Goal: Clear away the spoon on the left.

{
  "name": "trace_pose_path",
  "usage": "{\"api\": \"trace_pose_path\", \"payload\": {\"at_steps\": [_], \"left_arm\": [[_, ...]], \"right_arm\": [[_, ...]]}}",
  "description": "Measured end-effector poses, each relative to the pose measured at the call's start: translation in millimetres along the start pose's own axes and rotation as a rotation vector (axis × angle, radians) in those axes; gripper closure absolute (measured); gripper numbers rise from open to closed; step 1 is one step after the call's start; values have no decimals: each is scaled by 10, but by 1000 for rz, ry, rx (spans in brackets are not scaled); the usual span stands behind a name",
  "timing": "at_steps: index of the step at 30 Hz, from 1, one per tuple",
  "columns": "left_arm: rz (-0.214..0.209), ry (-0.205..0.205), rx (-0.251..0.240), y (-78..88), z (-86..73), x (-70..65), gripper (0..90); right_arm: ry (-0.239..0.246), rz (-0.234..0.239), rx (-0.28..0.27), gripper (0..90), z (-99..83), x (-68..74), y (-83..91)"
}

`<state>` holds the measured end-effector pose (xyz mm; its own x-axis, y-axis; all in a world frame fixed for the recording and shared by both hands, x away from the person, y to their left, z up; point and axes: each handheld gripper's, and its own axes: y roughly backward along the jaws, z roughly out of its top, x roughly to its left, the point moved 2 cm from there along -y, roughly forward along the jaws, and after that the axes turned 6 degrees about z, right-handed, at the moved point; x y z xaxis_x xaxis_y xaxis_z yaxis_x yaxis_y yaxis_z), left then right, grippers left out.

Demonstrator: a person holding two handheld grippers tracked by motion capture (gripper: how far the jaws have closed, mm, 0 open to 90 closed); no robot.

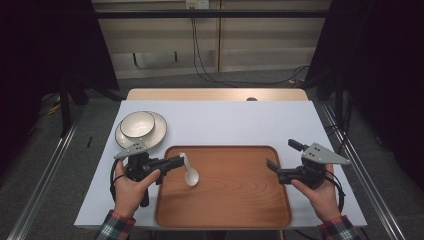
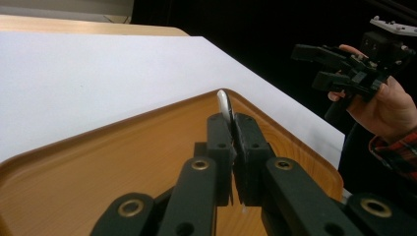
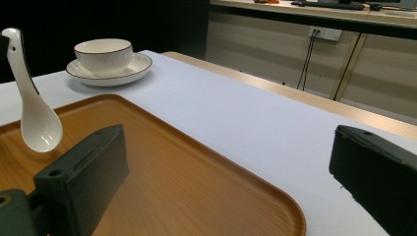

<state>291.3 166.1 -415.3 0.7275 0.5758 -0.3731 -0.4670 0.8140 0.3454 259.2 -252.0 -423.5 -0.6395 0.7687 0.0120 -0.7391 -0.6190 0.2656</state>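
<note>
Left gripper (image 1: 176,161) clamped on the handle of a white spoon (image 1: 190,172); the spoon hangs bowl-down and rightward over the near-left part of the wooden tray (image 1: 225,210), clear of its floor as far as I can judge. Right gripper (image 1: 272,166) jaws apart, empty, at the tray's right edge, well apart from the spoon. Bowl (image 1: 137,124) on plate (image 1: 159,131) far left.
</note>
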Motion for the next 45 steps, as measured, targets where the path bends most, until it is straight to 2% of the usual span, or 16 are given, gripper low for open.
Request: {"api": "trace_pose_path", "payload": {"at_steps": [9, 24, 33, 39, 45], "left_arm": [[-27, -9, 19, -28, -30, -64, 866], [-66, 7, 41, -43, -90, -134, 865], [-81, 25, 76, -70, -146, -120, 865], [-82, 57, 69, -82, -152, -82, 865], [-76, 68, 66, -113, -139, -48, 864]], "right_arm": [[-3, -3, 0, 11, 3, 0, 2], [6, 7, 1, 11, -2, -4, -12], [0, 8, 1, 11, -2, 2, -15], [0, 6, 2, 11, -5, 1, -19], [-1, 6, 3, 11, -5, 4, -20]]}}
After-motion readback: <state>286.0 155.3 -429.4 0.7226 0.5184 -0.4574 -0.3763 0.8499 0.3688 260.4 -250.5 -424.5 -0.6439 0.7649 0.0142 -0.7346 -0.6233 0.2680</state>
